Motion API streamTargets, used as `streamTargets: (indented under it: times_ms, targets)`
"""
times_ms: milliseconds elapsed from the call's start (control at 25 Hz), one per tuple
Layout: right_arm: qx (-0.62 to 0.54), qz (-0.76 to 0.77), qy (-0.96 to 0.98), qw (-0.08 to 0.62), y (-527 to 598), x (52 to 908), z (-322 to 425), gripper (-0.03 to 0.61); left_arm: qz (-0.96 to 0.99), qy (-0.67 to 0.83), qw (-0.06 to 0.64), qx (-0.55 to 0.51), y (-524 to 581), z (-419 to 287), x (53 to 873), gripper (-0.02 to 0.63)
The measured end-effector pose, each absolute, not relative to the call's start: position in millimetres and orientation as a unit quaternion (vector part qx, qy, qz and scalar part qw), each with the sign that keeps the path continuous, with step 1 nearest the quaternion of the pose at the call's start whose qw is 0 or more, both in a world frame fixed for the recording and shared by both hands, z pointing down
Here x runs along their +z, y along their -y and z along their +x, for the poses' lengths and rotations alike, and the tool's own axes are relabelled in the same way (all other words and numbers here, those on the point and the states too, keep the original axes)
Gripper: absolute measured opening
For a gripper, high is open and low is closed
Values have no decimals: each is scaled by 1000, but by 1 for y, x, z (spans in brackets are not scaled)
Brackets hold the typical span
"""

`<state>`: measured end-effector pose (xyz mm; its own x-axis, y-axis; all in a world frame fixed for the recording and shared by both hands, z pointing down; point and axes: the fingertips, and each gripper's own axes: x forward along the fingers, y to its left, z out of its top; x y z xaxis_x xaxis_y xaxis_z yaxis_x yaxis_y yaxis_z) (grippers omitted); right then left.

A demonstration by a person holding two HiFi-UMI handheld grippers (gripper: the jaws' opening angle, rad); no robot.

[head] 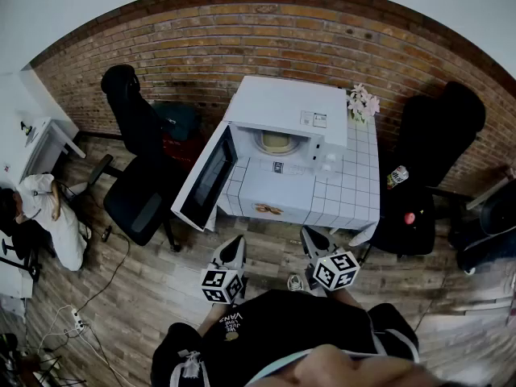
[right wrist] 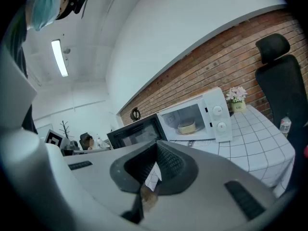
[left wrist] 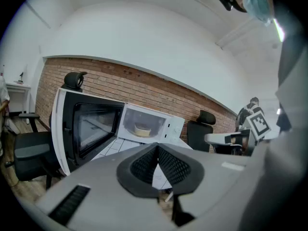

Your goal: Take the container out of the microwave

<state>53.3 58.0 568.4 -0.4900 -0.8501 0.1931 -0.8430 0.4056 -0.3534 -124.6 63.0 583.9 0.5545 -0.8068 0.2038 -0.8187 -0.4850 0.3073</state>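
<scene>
left gripper (left wrist: 157, 150) and right gripper (right wrist: 155, 153) are both clamped together, empty; container (head: 275, 142) sits inside the open microwave (head: 282, 103), well apart. reaching in unopened could shove it deeper, or clip the door (head: 205, 182)

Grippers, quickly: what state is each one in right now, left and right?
Left gripper: closed, holding nothing.
Right gripper: closed, holding nothing.
</scene>
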Motion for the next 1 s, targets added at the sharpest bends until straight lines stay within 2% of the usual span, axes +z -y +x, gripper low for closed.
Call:
streamTargets:
  times_ms: [600, 1000]
  targets:
    - [-216, -505, -834, 44, -49, 566, 71, 5, 857, 476, 196, 4, -50, -111, 583, 9]
    - [-220, -488, -844, 27, -19, 571, 102, 5, 851, 487, 199, -5, -24, -73, 585, 9]
